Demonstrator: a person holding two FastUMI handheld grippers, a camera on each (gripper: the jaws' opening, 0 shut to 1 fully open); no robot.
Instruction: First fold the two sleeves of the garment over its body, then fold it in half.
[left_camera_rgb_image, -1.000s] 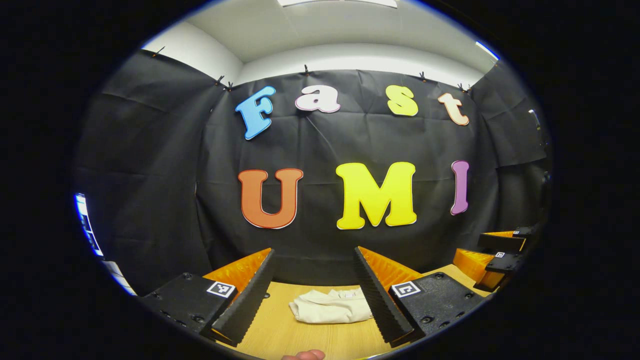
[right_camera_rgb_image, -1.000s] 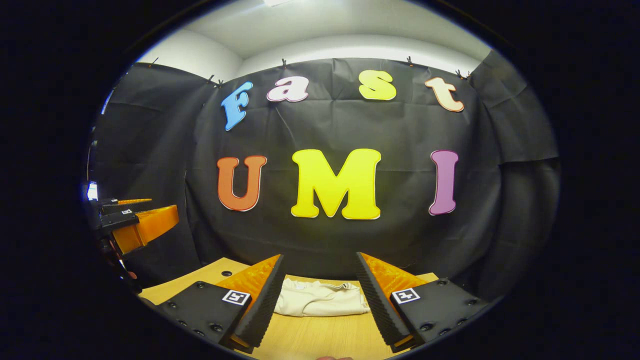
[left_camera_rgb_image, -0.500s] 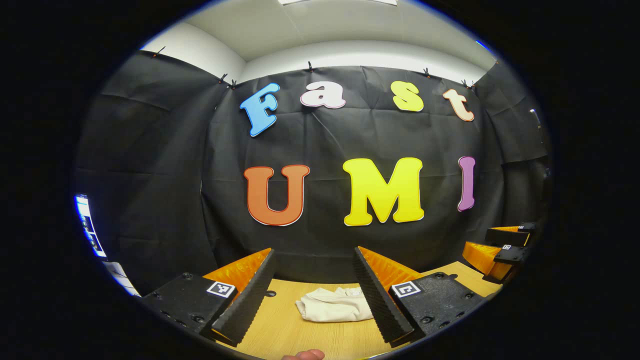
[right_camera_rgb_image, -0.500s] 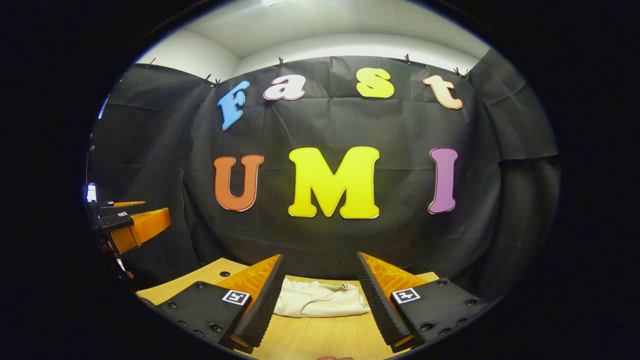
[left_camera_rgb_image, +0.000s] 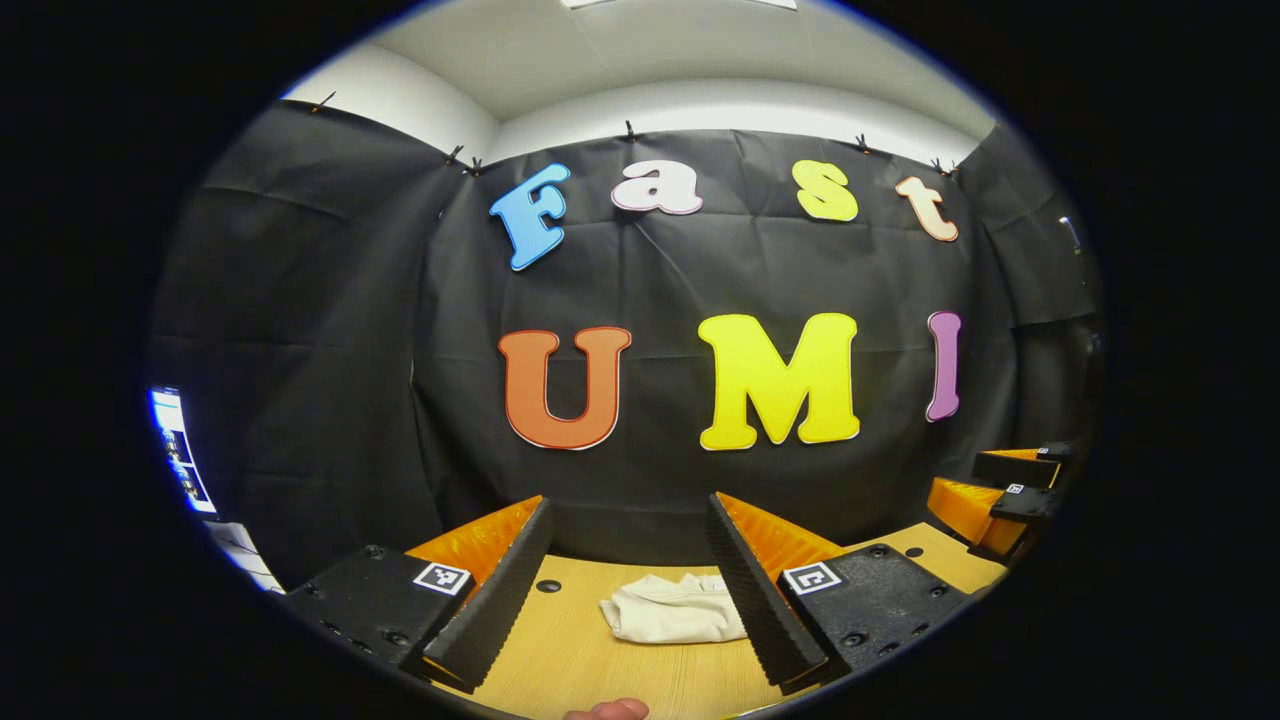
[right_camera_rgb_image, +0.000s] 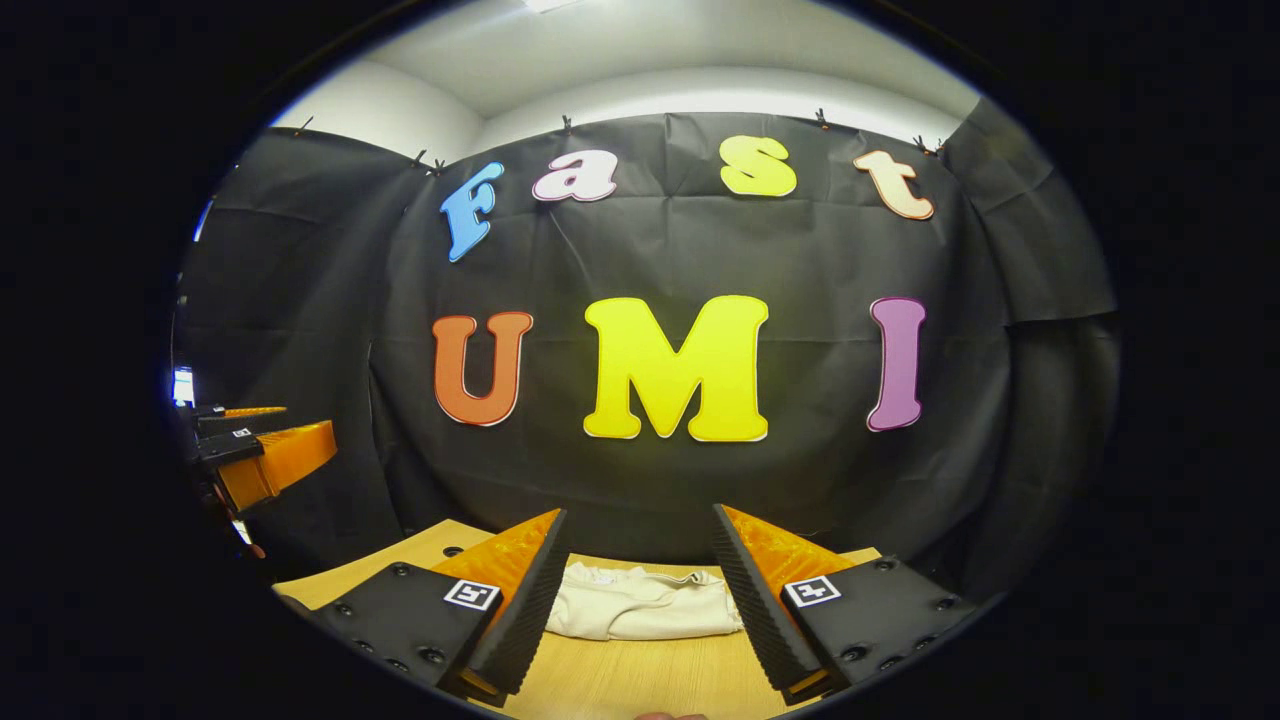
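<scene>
On the wooden table (left_camera_rgb_image: 570, 660) | left gripper (left_camera_rgb_image: 630, 590), 6 o'clock: fingers spread, empty | garment (right_camera_rgb_image: 645, 612), 6 o'clock in the right gripper view: compact cream bundle, sleeves tucked, apparently halved | right gripper (right_camera_rgb_image: 640, 590): spread, empty, above table | folding judged complete.

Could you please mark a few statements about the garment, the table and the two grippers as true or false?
1. The garment lies bunched in a compact bundle on the wooden table. True.
2. The left gripper is shut on the garment. False: its fingers stand apart, holding nothing.
3. The right gripper is open, clear of the cloth. True.
4. The garment is spread flat with both sleeves out. False: it is a small folded heap.
</scene>
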